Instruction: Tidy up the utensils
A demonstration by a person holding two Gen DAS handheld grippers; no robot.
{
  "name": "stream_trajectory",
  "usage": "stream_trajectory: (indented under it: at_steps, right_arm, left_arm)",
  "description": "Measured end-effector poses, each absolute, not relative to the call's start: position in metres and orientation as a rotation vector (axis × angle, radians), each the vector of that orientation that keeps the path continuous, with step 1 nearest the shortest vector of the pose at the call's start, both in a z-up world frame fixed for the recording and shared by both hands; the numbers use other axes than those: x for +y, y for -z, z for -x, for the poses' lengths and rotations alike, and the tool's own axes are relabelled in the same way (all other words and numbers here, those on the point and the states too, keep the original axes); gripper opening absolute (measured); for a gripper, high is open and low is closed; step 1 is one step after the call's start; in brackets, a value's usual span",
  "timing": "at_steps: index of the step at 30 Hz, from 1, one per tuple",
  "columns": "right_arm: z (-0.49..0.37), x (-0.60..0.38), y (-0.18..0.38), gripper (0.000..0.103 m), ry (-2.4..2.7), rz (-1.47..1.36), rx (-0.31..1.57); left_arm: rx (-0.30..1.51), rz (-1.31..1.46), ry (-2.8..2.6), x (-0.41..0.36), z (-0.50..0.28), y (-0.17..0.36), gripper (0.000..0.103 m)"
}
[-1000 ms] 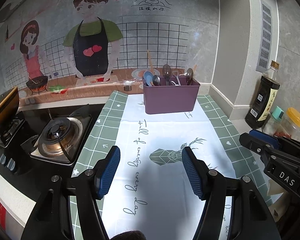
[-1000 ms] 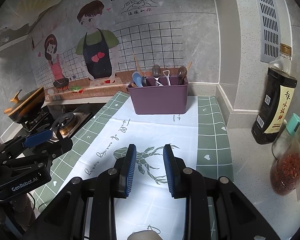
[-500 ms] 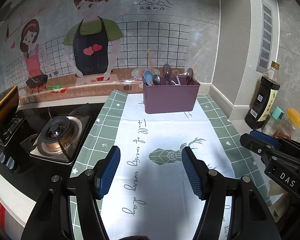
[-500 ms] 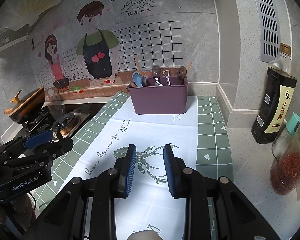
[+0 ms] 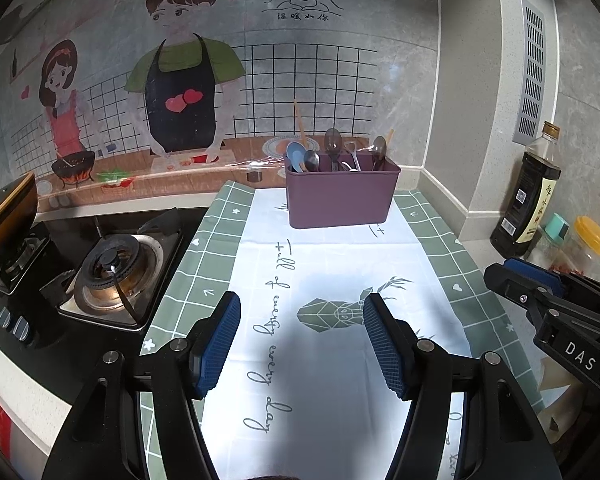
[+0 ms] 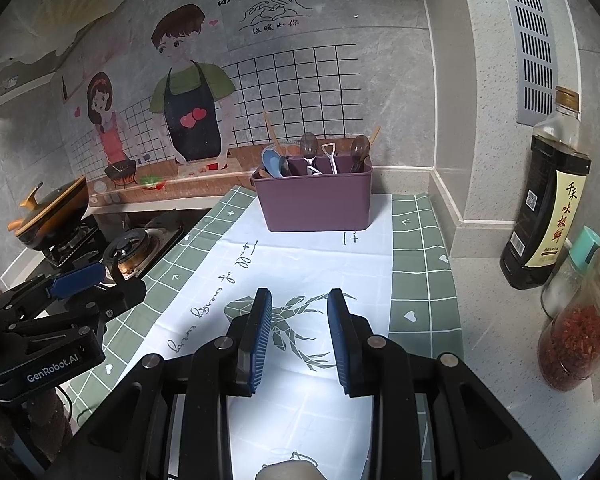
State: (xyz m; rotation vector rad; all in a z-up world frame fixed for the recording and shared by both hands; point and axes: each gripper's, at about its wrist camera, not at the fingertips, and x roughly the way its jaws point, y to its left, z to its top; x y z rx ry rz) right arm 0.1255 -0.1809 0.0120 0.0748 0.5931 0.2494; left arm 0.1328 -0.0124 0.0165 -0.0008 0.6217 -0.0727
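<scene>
A purple utensil caddy [image 5: 342, 196] [image 6: 316, 200] stands at the far end of a green-and-white mat [image 5: 332, 272] [image 6: 300, 264], against the wall. Several spoons [image 5: 333, 145] [image 6: 308, 146], a blue ladle [image 5: 296, 154] [image 6: 272, 162] and wooden chopsticks [image 5: 300, 120] stand upright in it. My left gripper [image 5: 302, 340] hovers open over the near part of the mat, nothing between its blue pads. My right gripper [image 6: 300, 330] is beside it, jaws narrower but apart, also empty. Each gripper shows at the edge of the other's view.
A gas stove [image 5: 116, 272] [image 6: 136, 248] with a wok [image 6: 52, 216] lies left of the mat. A dark sauce bottle [image 5: 530, 196] [image 6: 548, 200] and spice jars [image 6: 580, 336] [image 5: 584, 244] stand on the counter at right. The wall corner runs behind the caddy.
</scene>
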Motion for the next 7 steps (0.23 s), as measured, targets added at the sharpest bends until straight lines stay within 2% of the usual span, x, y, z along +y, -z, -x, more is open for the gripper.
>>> stream_trajectory:
  at_steps: [7]
  right_arm:
    - [-0.1268, -0.1813, -0.0126, 0.028, -0.246, -0.075, 0.591]
  left_arm:
    - [0.633, 0.016, 0.069, -0.0098, -0.1369, -0.0149, 0.064]
